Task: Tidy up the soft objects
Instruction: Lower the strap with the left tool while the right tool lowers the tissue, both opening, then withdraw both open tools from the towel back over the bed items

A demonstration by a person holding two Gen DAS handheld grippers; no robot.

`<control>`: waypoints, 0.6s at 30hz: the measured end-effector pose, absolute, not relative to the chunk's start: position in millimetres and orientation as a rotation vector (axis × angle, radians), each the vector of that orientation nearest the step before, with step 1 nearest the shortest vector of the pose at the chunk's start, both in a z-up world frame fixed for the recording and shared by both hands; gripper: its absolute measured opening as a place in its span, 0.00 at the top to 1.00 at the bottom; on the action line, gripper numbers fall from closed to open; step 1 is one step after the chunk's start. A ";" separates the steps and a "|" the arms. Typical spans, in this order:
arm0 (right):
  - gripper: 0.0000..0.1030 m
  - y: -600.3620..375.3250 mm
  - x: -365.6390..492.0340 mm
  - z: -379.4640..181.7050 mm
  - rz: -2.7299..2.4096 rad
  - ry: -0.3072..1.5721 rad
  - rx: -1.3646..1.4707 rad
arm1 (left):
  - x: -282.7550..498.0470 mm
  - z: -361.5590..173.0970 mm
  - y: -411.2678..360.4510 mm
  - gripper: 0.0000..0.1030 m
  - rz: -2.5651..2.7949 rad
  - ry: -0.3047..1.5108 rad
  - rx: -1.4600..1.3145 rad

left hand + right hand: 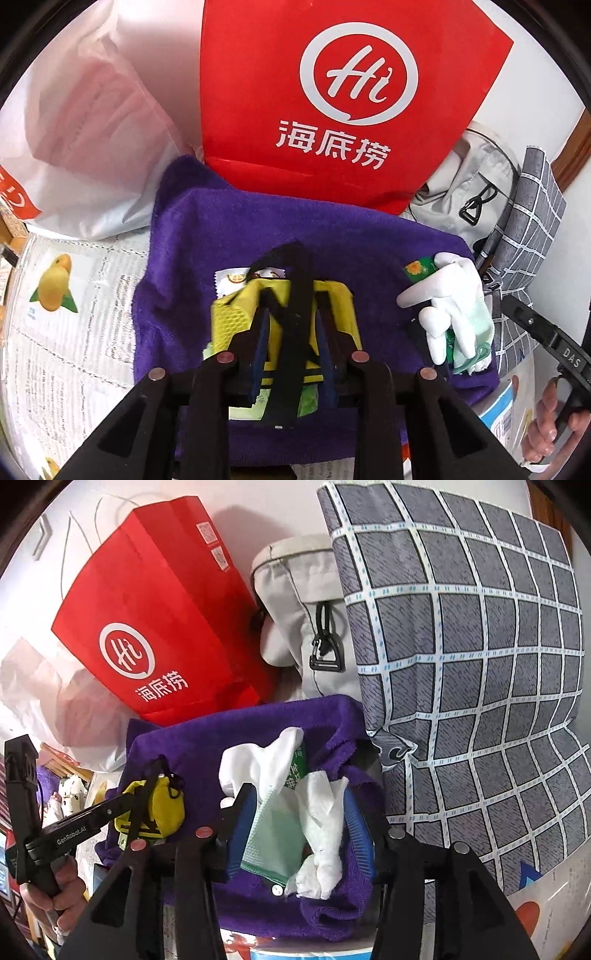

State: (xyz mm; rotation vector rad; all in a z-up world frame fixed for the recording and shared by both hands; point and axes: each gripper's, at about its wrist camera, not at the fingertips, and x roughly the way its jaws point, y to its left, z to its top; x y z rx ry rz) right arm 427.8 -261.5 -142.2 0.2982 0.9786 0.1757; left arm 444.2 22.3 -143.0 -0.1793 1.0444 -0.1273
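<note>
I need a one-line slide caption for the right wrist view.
Right gripper closed on a white glove above a purple towel, checked pillow alongside.

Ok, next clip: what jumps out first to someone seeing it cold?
The red paper bag with a white Hi logo stands at the back, behind a purple towel. The left gripper pinches a yellow pouch; the right gripper clamps a white glove.

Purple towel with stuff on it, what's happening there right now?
A person works both handheld grippers over the purple towel. The left gripper is shut on a yellow pouch with black cords. The right gripper is closed around a white glove bunched with a pale green cloth. A red paper bag and a grey checked pillow stand behind.
</note>
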 end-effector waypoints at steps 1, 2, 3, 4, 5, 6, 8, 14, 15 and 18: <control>0.52 -261.0 427.1 -140.2 0.178 0.976 0.296 | 444.3 -142.5 22.6 0.77 -0.131 1.048 -0.183; 0.52 -260.9 426.0 -138.1 0.181 0.973 0.296 | 444.4 -142.2 22.4 0.77 -0.131 1.049 -0.185; 0.52 -259.8 425.5 -136.1 0.183 0.970 0.295 | 444.3 -141.9 22.2 0.77 -0.128 1.050 -0.186; 0.52 -258.2 424.5 -134.0 0.183 0.965 0.294 | 443.3 -140.3 22.0 0.77 -0.125 1.049 -0.184; 0.52 -256.8 423.5 -132.0 0.183 0.962 0.293 | 442.6 -139.1 21.1 0.77 -0.123 1.048 -0.181; 0.52 -254.4 421.5 -128.6 0.186 0.957 0.291 | 440.8 -136.8 20.4 0.77 -0.122 1.048 -0.178; 0.52 -247.5 415.8 -119.0 0.199 0.942 0.278 | 437.0 -131.4 18.0 0.77 -0.126 1.041 -0.175; 0.51 -225.9 385.8 -88.5 0.243 0.858 0.221 | 411.5 -103.6 9.0 0.77 -0.128 0.994 -0.132; 0.51 -222.7 378.7 -86.3 0.247 0.852 0.211 | 406.7 -98.2 7.0 0.77 -0.126 0.979 -0.118; 0.51 -219.3 358.4 -88.4 0.251 0.869 0.195 | 387.5 -80.7 2.8 0.68 -0.126 0.932 -0.090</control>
